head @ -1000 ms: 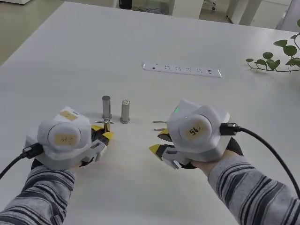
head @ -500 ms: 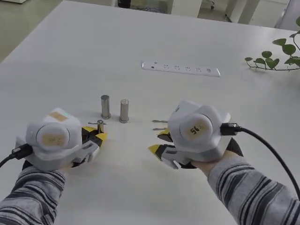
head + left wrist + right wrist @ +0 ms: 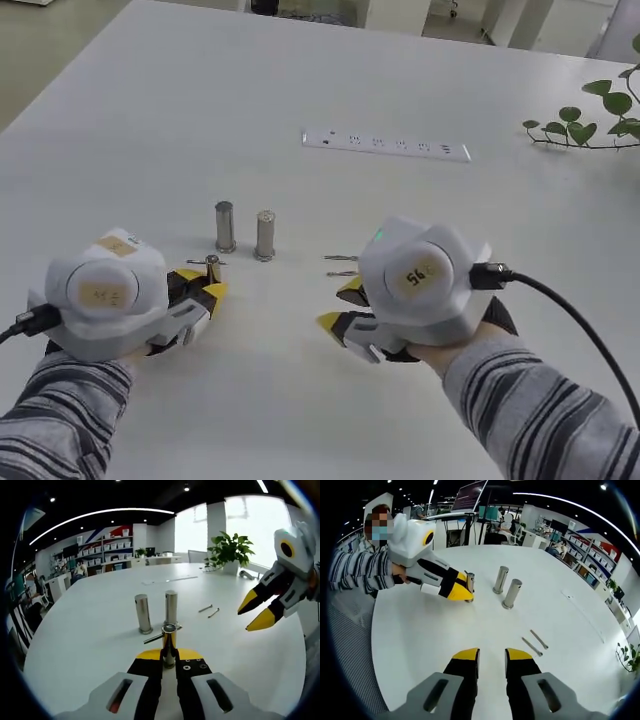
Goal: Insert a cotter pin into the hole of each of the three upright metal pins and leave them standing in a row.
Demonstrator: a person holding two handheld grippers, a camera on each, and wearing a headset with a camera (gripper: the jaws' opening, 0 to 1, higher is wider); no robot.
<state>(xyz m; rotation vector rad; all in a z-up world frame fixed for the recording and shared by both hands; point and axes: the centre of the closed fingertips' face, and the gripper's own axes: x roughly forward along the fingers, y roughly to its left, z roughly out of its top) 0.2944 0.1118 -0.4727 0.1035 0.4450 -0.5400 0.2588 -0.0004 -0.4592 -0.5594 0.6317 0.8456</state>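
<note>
Left gripper (image 3: 169, 656): jaws pinched tight on a metal pin (image 3: 168, 639), gripping it low on the shaft. A cotter pin (image 3: 156, 637) sits crosswise through the hole near its top. That threaded cotter pin reads clearly in the left gripper view; in the head view it is just a thin sliver at the pin's head. Whether the held pin's base touches the counter (image 3: 300, 390) I cannot tell, because the jaws cover it.

Right gripper (image 3: 491, 656): jaws a little parted with nothing between them, low over the counter and well apart from the left gripper.

Moving outward, two more metal pins (image 3: 225, 226) (image 3: 265, 235) stand upright side by side just beyond the held one, with no cotter pin showing in either. The right gripper view shows the held pin in line with them, at the left end of the row.

Two loose cotter pins (image 3: 341, 259) (image 3: 341, 273) lie flat ahead of the right jaws. The right gripper view shows them near each other, roughly parallel and not touching.

Farther back, a white power strip (image 3: 386, 146) lies across the counter, and the leaves of a plant (image 3: 600, 118) reach in at the far right edge.
</note>
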